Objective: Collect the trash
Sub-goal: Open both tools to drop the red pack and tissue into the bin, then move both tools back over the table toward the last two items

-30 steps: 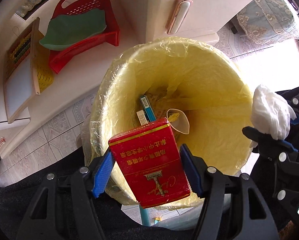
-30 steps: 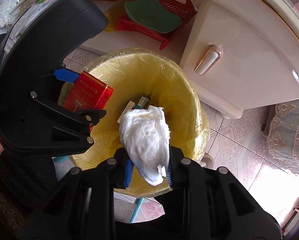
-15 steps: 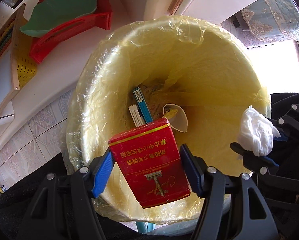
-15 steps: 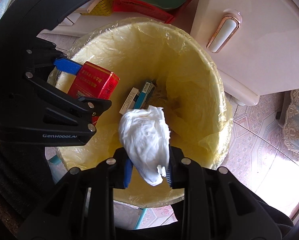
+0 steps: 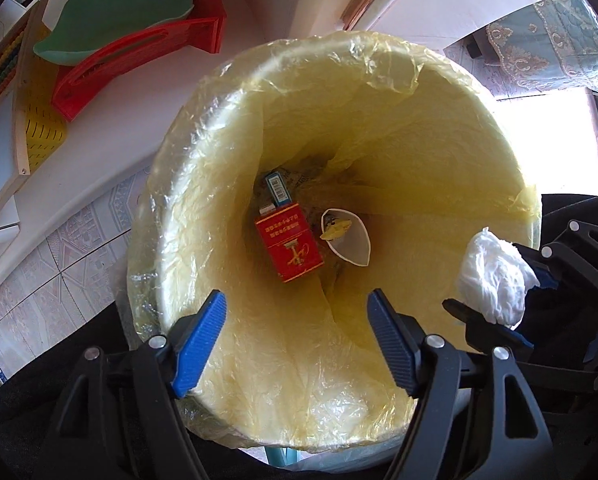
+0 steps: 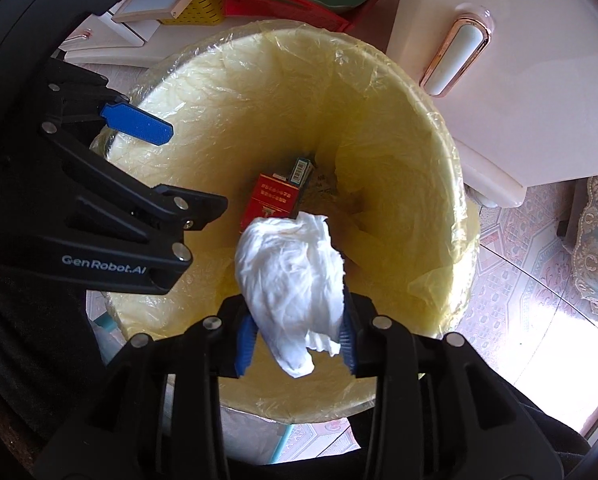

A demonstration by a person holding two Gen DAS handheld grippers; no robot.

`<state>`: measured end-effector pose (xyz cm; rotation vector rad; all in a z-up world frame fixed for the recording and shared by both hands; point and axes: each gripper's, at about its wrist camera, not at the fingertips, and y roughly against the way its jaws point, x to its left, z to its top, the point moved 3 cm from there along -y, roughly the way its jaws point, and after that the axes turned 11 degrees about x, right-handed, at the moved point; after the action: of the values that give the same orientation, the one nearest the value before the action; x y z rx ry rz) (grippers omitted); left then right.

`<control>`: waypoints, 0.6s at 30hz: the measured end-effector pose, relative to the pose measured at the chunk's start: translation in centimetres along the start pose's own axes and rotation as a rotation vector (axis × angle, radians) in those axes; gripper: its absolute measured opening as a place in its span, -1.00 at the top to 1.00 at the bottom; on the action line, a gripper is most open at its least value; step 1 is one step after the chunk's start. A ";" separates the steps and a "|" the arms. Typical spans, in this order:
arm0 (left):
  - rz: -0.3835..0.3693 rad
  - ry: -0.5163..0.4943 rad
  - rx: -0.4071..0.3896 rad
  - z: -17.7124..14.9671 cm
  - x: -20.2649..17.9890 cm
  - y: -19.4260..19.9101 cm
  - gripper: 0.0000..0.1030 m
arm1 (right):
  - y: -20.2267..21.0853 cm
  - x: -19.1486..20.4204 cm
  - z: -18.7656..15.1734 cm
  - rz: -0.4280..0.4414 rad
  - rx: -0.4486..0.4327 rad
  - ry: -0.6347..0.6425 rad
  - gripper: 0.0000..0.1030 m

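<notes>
A bin lined with a yellow bag (image 5: pixel 439 128) (image 6: pixel 399 128) fills both views. A red box (image 5: pixel 289 246) (image 6: pixel 275 200) lies at its bottom beside a blue pack (image 5: pixel 277 188) (image 6: pixel 301 170) and a paper cup (image 5: pixel 349 240). My left gripper (image 5: pixel 297 338) is open and empty over the bin's near rim. My right gripper (image 6: pixel 295 338) is shut on a crumpled white tissue (image 6: pixel 291 284) (image 5: pixel 493 276) and holds it above the bin opening, to the right of the left gripper.
A white cabinet with a rose-gold handle (image 6: pixel 455 56) stands right behind the bin. A red basket holding a green plate (image 5: pixel 131 36) and a yellow basket (image 5: pixel 43 124) sit on a white ledge at the upper left. Patterned floor tiles (image 6: pixel 539 248) surround the bin.
My left gripper opened and the red box dropped to the bottom of the bin. Both grippers moved closer over the bin. The right gripper still holds the tissue.
</notes>
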<state>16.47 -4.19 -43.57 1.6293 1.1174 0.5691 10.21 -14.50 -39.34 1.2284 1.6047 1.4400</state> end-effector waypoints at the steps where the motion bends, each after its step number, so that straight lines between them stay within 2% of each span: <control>1: 0.000 -0.001 -0.001 0.0 0.0 0.0 -0.41 | 0.0 0.0 0.0 0.001 0.001 0.000 0.26; 2: 0.004 -0.003 -0.003 0.0 -0.1 0.1 -0.43 | 0.0 0.0 0.0 0.002 0.001 -0.003 0.10; 4: 0.007 -0.005 -0.005 0.0 -0.1 0.1 -0.46 | 0.1 0.2 0.0 0.003 -0.005 -0.003 -0.02; 13: 0.029 -0.011 -0.009 0.0 -0.5 0.2 -0.50 | 0.1 0.4 0.0 0.003 -0.001 -0.004 -0.02; 18: 0.065 -0.018 -0.021 -0.3 -0.8 0.6 -0.52 | 0.4 0.3 -0.1 0.001 -0.001 -0.004 -0.10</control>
<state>16.11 -4.73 -42.79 1.6543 1.0453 0.6049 10.09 -14.27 -38.90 1.2303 1.6013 1.4379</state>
